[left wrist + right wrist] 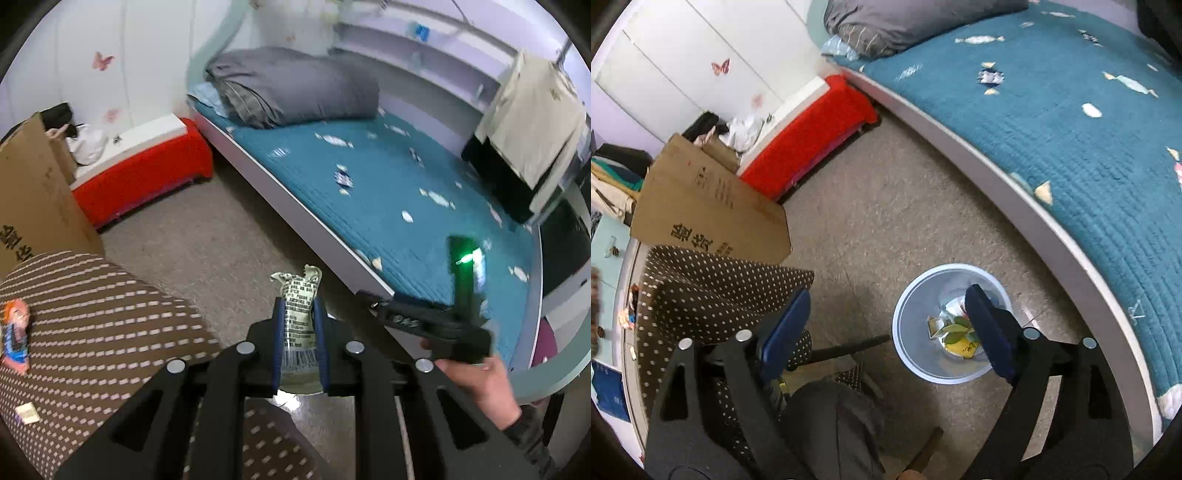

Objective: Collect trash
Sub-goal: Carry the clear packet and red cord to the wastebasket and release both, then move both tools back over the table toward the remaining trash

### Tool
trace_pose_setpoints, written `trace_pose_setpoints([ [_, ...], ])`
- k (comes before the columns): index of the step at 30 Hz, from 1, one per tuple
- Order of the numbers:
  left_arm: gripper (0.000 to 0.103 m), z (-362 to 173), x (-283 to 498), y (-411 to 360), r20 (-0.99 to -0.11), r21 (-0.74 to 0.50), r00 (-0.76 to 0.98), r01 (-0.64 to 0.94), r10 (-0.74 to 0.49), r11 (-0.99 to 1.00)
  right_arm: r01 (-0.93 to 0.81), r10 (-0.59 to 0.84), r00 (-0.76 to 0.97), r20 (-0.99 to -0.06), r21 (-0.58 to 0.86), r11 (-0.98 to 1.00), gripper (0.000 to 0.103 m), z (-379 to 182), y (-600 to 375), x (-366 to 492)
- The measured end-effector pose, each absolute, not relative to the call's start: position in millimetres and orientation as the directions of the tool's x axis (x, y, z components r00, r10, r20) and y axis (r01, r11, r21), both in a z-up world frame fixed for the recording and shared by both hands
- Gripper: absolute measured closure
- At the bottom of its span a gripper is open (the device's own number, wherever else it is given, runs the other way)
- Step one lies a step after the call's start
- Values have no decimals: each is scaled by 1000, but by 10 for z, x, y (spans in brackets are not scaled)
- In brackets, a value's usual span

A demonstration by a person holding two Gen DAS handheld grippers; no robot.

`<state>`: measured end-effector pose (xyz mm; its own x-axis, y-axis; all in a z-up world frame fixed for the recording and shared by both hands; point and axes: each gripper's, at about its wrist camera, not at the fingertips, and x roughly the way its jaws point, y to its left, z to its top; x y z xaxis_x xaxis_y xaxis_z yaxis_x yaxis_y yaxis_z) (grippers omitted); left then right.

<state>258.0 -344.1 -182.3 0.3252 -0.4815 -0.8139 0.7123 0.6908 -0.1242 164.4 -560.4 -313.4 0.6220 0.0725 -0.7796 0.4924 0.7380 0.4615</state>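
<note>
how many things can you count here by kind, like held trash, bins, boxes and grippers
Held trash: 1, the pale green printed wrapper in the left gripper
Bins: 1, the light blue round plastic bin, with wrappers and leaves inside
Boxes: 1, the brown cardboard box
Grippers: 2, counting the open right gripper
Total: 5

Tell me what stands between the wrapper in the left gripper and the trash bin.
Nothing visible does. The left gripper is shut on the wrapper. In the right wrist view the trash bin stands open-topped on bare floor beside the bed, with the right gripper open above it.
</note>
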Motion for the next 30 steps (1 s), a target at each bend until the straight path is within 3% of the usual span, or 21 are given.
trace_pose_setpoints([
  [6,87,-2107,2602,-3820,-848,-138,248,749,-468,648,484,24,693,-721,490,725,12,-2750,-5748,1380],
  [8,80,-2139,2610,-3897,-849,-140,235,764,-474,630,479,13,708,-706,493,726,12,-2643,-5756,1327],
  [9,72,-2152,2612,-3938,-849,-137,231,772,-475,621,477,6,715,-699,493,728,11,-2582,-5760,1307],
  [10,37,-2163,2616,-3985,-849,-133,229,780,-475,612,476,0,719,-695,492,729,11,-2550,-5764,1278],
  [11,8,-2157,2618,-3984,-847,-122,242,778,-473,617,475,-3,723,-691,493,729,10,-2513,-5754,1269],
  [30,7,-1556,2549,-2895,-749,-149,404,670,-525,727,421,-21,764,-645,473,774,6,-2049,-5100,1291],
])
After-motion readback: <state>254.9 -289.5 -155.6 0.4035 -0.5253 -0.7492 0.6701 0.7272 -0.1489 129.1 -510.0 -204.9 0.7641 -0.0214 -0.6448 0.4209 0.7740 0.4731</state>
